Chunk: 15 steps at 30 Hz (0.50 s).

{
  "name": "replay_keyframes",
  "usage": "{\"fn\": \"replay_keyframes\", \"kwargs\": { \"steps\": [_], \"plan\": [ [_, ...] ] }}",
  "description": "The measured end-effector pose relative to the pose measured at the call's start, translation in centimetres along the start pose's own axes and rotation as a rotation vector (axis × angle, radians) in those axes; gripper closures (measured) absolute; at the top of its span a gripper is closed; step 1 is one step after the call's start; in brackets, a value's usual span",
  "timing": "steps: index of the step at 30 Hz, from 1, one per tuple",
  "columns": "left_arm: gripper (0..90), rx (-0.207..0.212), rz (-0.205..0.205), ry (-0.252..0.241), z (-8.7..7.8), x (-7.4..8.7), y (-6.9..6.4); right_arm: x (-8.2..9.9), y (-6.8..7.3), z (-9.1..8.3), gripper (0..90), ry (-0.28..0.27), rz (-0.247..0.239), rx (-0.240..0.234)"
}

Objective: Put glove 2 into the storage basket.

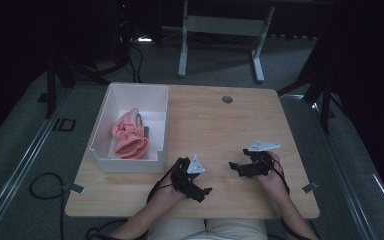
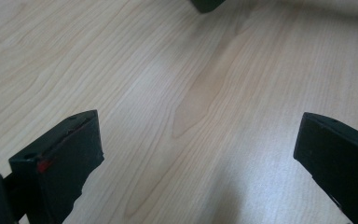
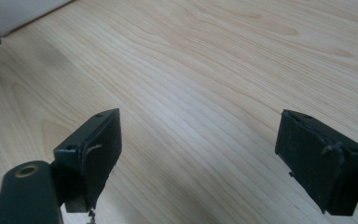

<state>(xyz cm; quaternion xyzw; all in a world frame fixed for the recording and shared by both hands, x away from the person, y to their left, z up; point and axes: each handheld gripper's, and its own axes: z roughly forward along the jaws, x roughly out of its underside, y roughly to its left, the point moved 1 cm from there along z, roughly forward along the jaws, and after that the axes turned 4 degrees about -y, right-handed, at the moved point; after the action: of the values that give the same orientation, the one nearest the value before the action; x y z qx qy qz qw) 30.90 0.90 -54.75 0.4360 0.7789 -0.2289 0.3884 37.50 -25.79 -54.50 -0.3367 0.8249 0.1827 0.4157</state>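
A white bin (image 1: 156,102) stands on the left part of the wooden table (image 1: 220,130), with a pink, ear-shaped object (image 1: 129,135) lying inside it. My left gripper (image 1: 206,192) rests low over the table near the front edge, to the right of the bin's near corner, pointing right. Its jaws stand wide apart over bare wood in the left gripper view (image 2: 200,158). My right gripper (image 1: 234,167) sits a little farther right and points left toward the other one. It is open too, with nothing between its fingers (image 3: 198,158).
A round grommet hole (image 1: 227,99) lies near the table's far edge. Black cables (image 1: 45,187) trail off the front left corner onto the floor. A desk frame (image 1: 220,30) stands behind the table. Bare wood stretches across the table's middle and right.
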Motion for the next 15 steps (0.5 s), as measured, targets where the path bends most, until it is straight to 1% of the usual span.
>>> {"fn": "replay_keyframes", "kwargs": {
  "steps": [4,6,9,12,15],
  "plan": [
    [0.8,0.002,-0.015,-0.009,0.0,0.5,0.2,0.5,-0.6,-0.3,14.3,-0.012,0.011,0.016],
    [0.7,0.005,-0.015,-0.006,0.0,0.7,0.3,0.6,-0.7,-0.4,14.3,-0.017,0.016,0.016],
    [0.8,-0.012,-0.013,0.004,0.1,1.0,0.3,1.1,-1.0,-0.6,14.3,-0.03,0.027,0.02],
    [0.8,-0.019,-0.026,0.001,0.1,1.3,0.4,1.6,-1.1,-0.8,14.3,-0.037,0.03,0.022],
    [0.8,-0.03,-0.031,-0.003,0.0,1.6,0.5,2.0,-1.2,-1.1,14.3,-0.038,0.026,0.042]
  ]
}}
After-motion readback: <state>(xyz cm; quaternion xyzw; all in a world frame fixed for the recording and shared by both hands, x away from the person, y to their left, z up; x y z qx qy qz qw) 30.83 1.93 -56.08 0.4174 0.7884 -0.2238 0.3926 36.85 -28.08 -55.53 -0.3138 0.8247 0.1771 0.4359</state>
